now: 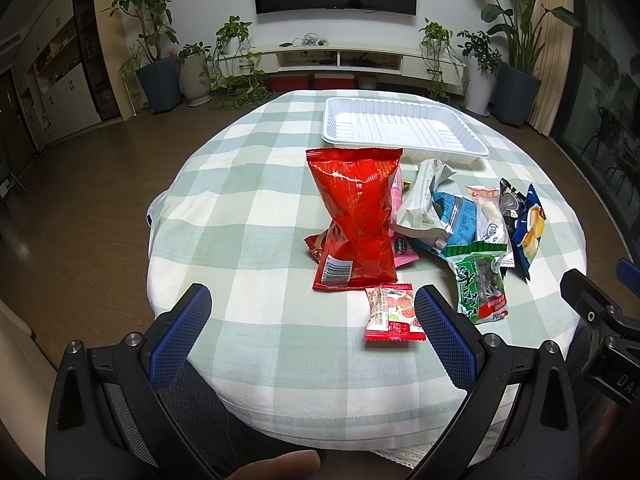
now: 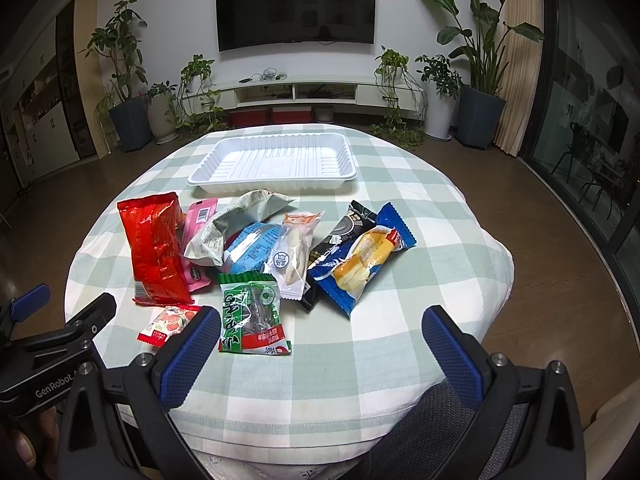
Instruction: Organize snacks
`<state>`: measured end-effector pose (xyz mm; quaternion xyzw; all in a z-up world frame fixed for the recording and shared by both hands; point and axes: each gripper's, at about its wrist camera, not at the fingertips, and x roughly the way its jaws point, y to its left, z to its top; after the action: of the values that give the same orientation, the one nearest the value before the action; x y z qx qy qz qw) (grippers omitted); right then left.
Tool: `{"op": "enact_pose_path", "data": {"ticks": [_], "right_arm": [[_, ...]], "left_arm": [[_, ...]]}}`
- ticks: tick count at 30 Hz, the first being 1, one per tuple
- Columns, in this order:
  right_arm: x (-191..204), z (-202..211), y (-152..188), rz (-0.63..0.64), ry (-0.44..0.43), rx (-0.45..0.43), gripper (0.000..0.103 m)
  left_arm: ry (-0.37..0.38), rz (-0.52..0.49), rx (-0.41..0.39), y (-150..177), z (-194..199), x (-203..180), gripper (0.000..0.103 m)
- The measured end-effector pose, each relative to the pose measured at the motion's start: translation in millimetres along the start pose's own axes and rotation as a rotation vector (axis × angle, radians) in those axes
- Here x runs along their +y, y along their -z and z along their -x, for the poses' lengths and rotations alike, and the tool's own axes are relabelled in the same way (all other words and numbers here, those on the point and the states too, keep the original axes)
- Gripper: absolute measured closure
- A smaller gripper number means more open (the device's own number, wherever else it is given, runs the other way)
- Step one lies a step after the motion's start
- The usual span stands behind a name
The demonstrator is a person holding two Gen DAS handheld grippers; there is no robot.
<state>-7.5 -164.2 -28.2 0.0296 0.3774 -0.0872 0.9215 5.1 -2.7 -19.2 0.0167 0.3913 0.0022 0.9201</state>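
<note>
Several snack packets lie in a pile on the checked tablecloth (image 2: 420,248): a big red bag (image 1: 354,220) (image 2: 156,252), a small red-and-white packet (image 1: 392,312) (image 2: 170,324), a green packet (image 1: 480,288) (image 2: 252,316), a blue bread packet (image 2: 360,260) and others. An empty white tray (image 1: 400,128) (image 2: 276,164) sits behind them. My left gripper (image 1: 312,300) is open near the table's front edge, with the small packet by its right finger. My right gripper (image 2: 320,324) is open, with the green packet by its left finger.
The round table stands in a living room. A TV cabinet (image 2: 296,92) and potted plants (image 2: 476,64) line the far wall. The left gripper's body (image 2: 52,344) shows at the left of the right wrist view.
</note>
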Motion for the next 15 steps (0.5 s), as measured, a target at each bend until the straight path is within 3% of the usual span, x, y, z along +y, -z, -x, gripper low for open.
{"op": "enact_pose_path", "data": {"ticks": [5,9,12,15], "right_arm": [[0,0,1,-0.001,-0.001,0.001,0.0],[-1,-1,2,-0.005,-0.009,0.003,0.0],[-3,-1,7,-0.019,-0.023,0.005,0.0],[-6,1,12,-0.04,-0.059,0.003,0.0]], "left_arm": [[0.023,0.01,-0.004,4,-3,0,0.0],[0.088,0.027,-0.03,7,-1,4,0.0],[0.196,0.001,-0.095,6,4,8,0.0],[0.185,-0.043,-0.152,8,10,7,0.0]]}}
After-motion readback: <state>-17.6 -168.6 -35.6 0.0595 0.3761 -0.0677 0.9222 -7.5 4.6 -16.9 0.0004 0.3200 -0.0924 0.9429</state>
